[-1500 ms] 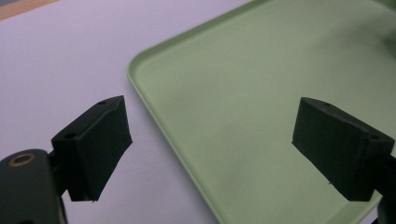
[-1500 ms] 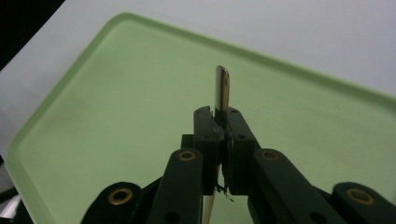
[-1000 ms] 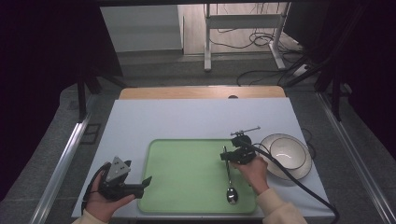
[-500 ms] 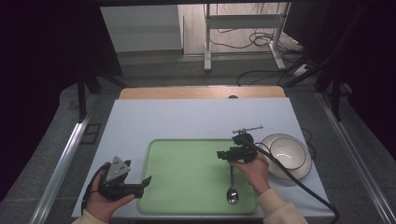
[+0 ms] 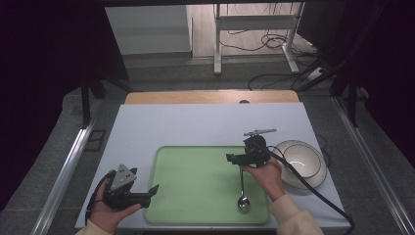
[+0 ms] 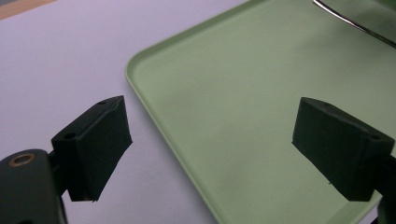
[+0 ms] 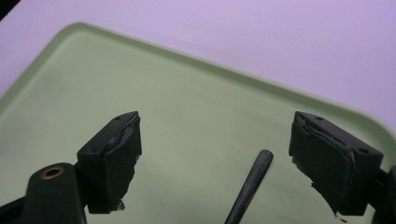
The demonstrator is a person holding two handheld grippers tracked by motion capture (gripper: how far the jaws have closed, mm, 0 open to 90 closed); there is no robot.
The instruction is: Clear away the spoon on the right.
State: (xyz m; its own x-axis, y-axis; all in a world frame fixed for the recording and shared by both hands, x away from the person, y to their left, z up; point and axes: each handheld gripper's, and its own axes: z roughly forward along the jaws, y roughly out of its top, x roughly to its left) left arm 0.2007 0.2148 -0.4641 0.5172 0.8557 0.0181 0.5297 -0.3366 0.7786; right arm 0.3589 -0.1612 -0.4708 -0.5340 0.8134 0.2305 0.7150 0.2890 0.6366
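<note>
Right tool (image 7: 215,158) wide open above spoon (image 7: 250,185)

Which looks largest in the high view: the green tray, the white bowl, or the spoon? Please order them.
1. green tray
2. white bowl
3. spoon
</note>
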